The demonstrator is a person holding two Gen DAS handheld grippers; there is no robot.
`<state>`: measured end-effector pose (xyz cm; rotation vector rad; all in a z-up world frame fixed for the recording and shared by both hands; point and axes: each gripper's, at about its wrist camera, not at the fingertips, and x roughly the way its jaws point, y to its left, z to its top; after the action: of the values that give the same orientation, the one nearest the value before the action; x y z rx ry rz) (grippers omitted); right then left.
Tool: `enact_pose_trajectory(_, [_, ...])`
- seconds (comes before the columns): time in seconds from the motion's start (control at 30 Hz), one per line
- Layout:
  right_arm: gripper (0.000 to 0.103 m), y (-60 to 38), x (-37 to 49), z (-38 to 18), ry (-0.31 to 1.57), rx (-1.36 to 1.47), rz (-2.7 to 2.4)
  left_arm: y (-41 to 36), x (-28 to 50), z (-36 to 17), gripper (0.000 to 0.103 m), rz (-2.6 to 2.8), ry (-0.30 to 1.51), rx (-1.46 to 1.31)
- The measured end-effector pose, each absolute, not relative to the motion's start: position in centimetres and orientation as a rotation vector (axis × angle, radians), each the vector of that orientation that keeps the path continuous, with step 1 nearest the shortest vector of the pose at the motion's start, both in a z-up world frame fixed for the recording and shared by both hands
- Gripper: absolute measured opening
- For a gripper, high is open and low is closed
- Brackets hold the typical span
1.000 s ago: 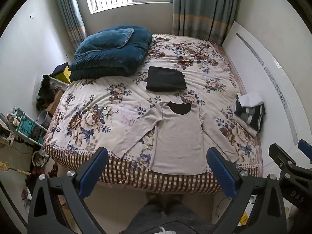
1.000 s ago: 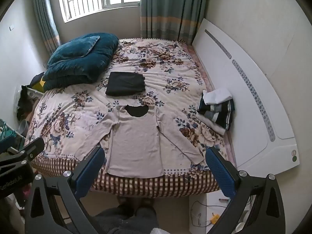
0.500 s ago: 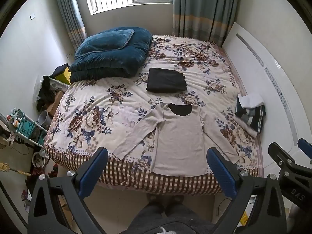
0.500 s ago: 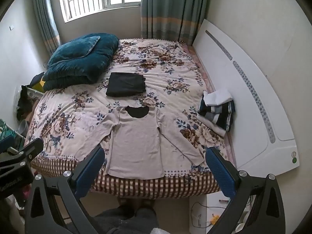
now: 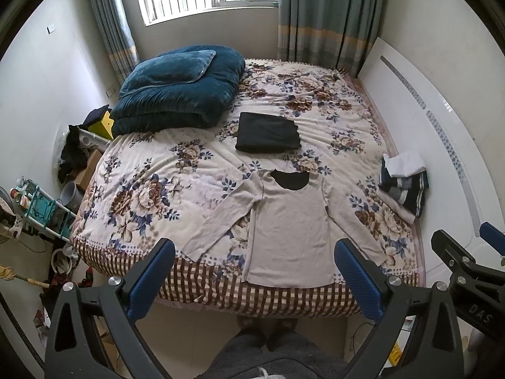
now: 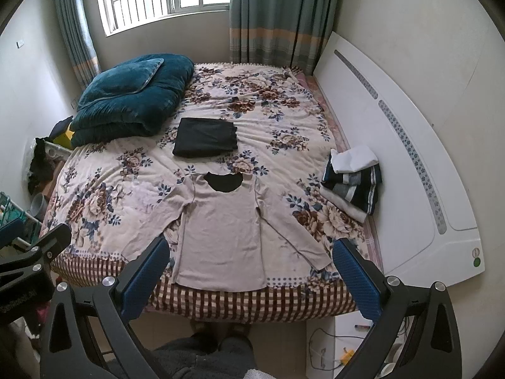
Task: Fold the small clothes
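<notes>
Two grippers are in view, both held above the floor at the foot of the bed [image 5: 132, 170], neither touching any fabric. A folded dark blue quilt [image 5: 176, 94] with a matching pillow [image 5: 176, 69] on top occupies the far left corner of the floral bedspread. A folded black garment [image 5: 266, 132] lies near the middle of the bed, just beyond the collar of the beige long-sleeved shirt [image 5: 290, 221]. A small stack of folded clothes [image 5: 404, 183], striped items with a white piece on top, sits at the right edge against the white headboard [image 5: 442, 145]. A shelf rack [image 5: 41, 205], a box and loose items crowd the floor to the left of the bed.

The beige shirt lies flat and face up at the near edge of the bed, both sleeves spread out and down, its hem over the checked border. Nothing rests on it.

The left gripper [image 5: 254, 271] hangs level with the bed edge, its blue pads spread wide with nothing between them. The right gripper [image 6: 251, 271] holds the same pose beside it, its jaws equally wide apart and empty. The person's legs [image 5: 268, 347] show below, between the fingers
</notes>
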<state>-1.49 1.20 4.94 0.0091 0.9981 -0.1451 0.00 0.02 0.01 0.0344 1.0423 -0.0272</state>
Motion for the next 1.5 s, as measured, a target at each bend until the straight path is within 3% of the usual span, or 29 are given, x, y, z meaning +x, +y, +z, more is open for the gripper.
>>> enact_pose_trajectory(1.5, [0.103,1.9,-1.0,5.9,0.989,0.007,-0.138,-0.4,0.6,1.0,0.103,-0.028,1.020,0.028])
